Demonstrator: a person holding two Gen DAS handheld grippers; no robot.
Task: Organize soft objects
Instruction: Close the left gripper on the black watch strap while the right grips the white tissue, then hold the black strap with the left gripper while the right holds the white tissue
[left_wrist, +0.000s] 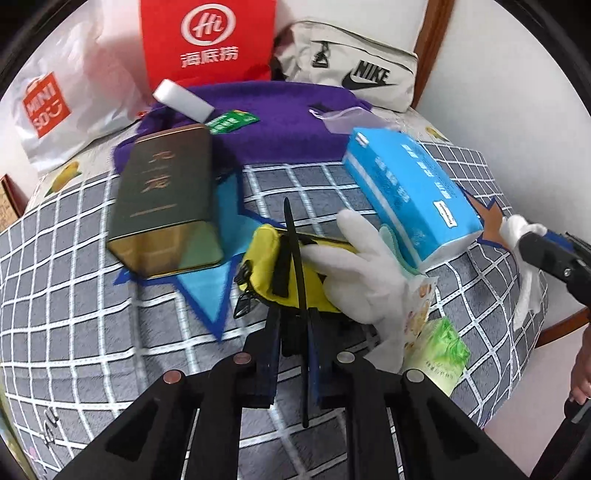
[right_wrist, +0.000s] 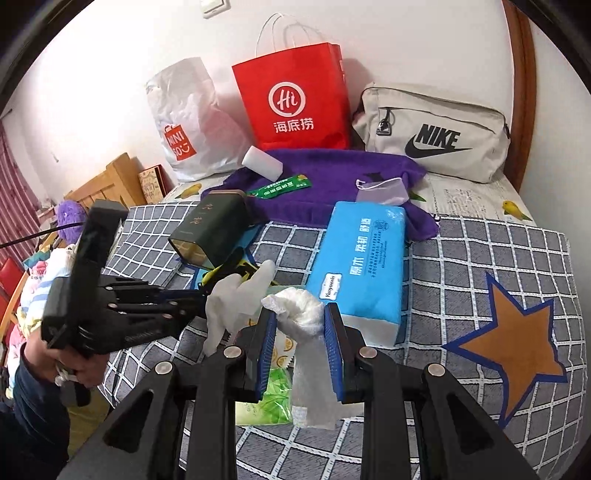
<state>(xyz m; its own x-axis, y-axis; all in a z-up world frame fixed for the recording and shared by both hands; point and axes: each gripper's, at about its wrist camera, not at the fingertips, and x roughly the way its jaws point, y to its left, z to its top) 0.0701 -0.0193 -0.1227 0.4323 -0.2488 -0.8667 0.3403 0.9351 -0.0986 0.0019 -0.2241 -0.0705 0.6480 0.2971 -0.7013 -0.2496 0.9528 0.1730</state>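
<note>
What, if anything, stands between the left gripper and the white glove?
Nothing solid. The white glove lies just ahead and right of the left gripper, on the yellow pouch. Only a thin black strap runs between its fingers.

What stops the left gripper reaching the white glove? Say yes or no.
Probably yes: the white glove lies uncovered atop the yellow pouch, just right of the left gripper. Only a black strap runs between its jaws.

White glove limp on yellow pouch; white cloth hanging crumpled.
</note>
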